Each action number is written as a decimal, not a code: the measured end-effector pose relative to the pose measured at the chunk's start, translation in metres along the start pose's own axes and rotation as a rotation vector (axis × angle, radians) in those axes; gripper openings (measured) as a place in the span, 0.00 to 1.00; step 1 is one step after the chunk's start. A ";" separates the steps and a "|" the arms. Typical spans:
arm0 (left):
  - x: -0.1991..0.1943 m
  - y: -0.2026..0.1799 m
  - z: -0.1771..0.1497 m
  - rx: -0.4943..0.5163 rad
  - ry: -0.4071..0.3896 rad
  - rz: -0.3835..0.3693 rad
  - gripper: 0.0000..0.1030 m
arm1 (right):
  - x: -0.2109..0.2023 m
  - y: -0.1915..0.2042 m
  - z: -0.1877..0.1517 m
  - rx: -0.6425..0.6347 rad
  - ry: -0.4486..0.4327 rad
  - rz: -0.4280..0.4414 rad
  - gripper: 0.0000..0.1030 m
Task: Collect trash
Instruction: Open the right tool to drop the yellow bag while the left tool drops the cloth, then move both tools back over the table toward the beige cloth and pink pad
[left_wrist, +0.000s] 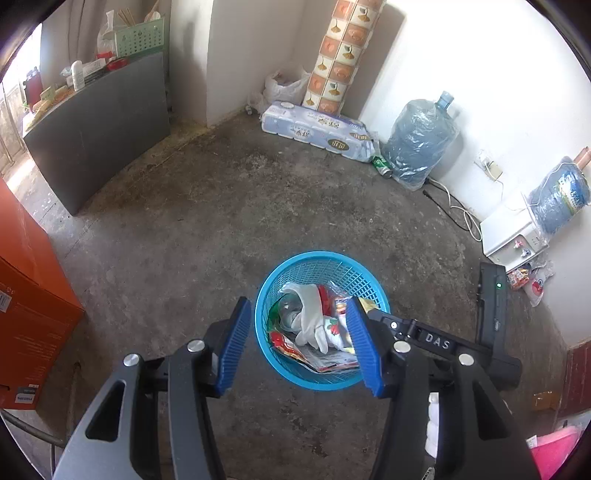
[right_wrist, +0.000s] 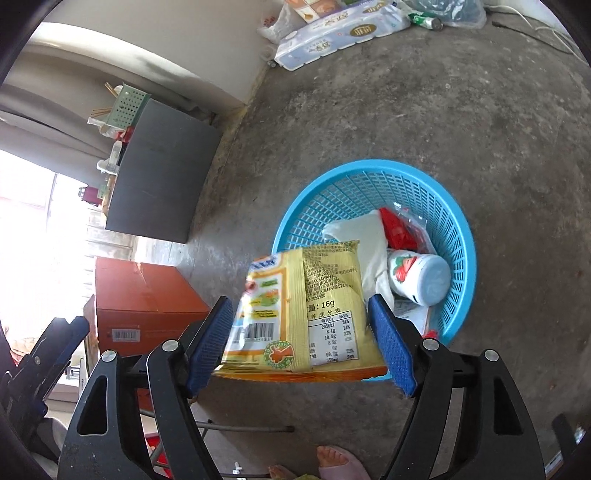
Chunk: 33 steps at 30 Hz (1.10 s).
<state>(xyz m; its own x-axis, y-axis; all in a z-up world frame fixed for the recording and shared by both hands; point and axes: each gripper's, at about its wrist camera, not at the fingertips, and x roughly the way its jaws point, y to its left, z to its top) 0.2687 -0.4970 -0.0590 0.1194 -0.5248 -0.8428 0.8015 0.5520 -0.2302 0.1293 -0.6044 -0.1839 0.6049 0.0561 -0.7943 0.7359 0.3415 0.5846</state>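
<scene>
Above the blue basket (left_wrist: 291, 373), both hand-held grippers tilt downward: left (left_wrist: 301, 345) released, empty; right (right_wrist: 301, 339) spread around a snack packet (right_wrist: 306, 314) (unseen by left camera).

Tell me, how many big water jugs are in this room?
2: one plastic-wrapped water jug stands on the floor by the wall; another wrapped jug sits on the white dispenser.

Left gripper (left_wrist: 301, 345) and right gripper (right_wrist: 301, 343) both tilt downward, jaws spread.
</scene>
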 end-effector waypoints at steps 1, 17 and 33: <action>-0.010 0.003 -0.002 -0.003 -0.011 -0.006 0.50 | 0.001 0.001 0.002 0.003 -0.008 0.011 0.73; -0.237 0.110 -0.115 -0.044 -0.204 0.031 0.59 | -0.043 0.030 -0.033 -0.074 -0.098 0.060 0.75; -0.393 0.236 -0.339 -0.472 -0.383 0.399 0.63 | -0.110 0.272 -0.200 -0.776 -0.028 0.275 0.83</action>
<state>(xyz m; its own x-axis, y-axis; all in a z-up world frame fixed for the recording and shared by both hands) 0.2122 0.0592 0.0527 0.6158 -0.3676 -0.6969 0.3264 0.9240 -0.1990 0.2017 -0.3299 0.0291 0.7476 0.2126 -0.6292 0.1472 0.8708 0.4691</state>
